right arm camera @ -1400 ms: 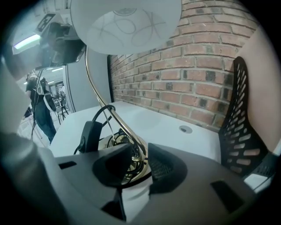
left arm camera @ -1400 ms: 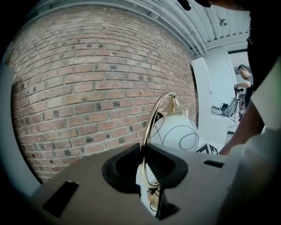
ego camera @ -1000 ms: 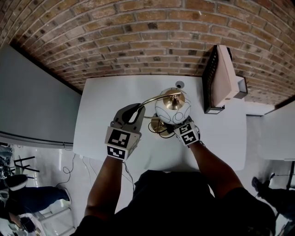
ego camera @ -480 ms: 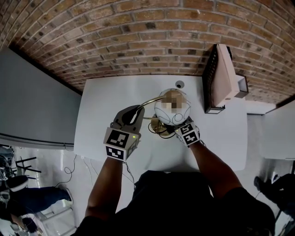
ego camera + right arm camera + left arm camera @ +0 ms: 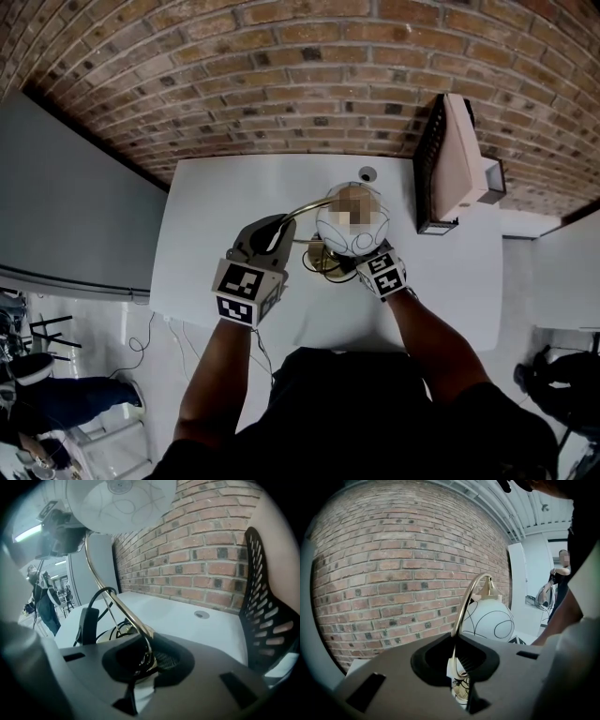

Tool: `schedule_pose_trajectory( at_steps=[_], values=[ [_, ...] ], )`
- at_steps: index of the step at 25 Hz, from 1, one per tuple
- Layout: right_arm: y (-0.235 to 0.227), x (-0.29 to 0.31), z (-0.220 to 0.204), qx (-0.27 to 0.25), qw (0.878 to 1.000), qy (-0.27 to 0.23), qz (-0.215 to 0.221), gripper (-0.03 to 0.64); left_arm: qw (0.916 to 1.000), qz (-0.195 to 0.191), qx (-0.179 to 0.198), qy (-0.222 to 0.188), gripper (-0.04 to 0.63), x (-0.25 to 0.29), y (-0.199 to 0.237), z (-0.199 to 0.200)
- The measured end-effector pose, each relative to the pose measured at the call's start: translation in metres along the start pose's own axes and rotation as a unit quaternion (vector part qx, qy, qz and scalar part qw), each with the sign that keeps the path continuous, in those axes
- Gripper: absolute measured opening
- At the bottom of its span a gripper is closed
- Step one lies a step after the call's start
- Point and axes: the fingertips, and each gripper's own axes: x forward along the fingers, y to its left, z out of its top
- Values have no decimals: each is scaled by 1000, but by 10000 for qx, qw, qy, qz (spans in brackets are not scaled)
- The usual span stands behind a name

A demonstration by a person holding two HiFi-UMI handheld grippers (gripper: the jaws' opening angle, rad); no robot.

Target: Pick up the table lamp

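The white tabletop (image 5: pixel 206 216) runs up to a brick wall, and the table lamp (image 5: pixel 345 234) stands near its middle. Its brass base appears to rest on the surface, though no view shows that contact cleanly. The grasp looks complete and the lift itself is what remains. The left gripper (image 5: pixel 279 223) has its fingers closed nearly together on the lamp's thin curved brass arm (image 5: pixel 464 606), partway below the round white shade (image 5: pixel 487 618). The right gripper (image 5: pixel 354 264) has its fingers clamped just as narrowly on the lower end of that same arm, just above the base (image 5: pixel 110 634), where the black cord (image 5: pixel 101 595) loops. With both holds set, raising the two hands together should take the lamp up. The one container is a black mesh holder (image 5: pixel 429 159) at the tabletop's right edge, well apart from the lamp. A pale flat box (image 5: pixel 459 155) stands on edge in or against it; which, I cannot tell.
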Motion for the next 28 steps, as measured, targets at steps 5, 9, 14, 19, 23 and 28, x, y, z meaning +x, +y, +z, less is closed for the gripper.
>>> schedule_pose_trajectory(
  at_steps=[5,9,14,19,23,28],
  values=[
    [-2,0,-1,327,9992,196,81,46,10000,47,52,11,23,-1,0,0],
    [0,-3,-1,274,9989,307,208,44,10000,0,50,23,23,-3,-2,1],
    [1,-19,7,291,9993,191,157,44,9999,-76,-94,-57,21,-12,-4,11],
    [9,-43,21,174,9997,67,135,44,9996,-229,29,-132,21,-27,-10,31],
    [16,-67,35,169,9998,-26,101,44,9992,-351,19,-206,21,-43,-17,51],
    [30,-97,46,98,9999,-47,104,44,9987,-440,29,-249,21,-63,-27,73]
  ],
)
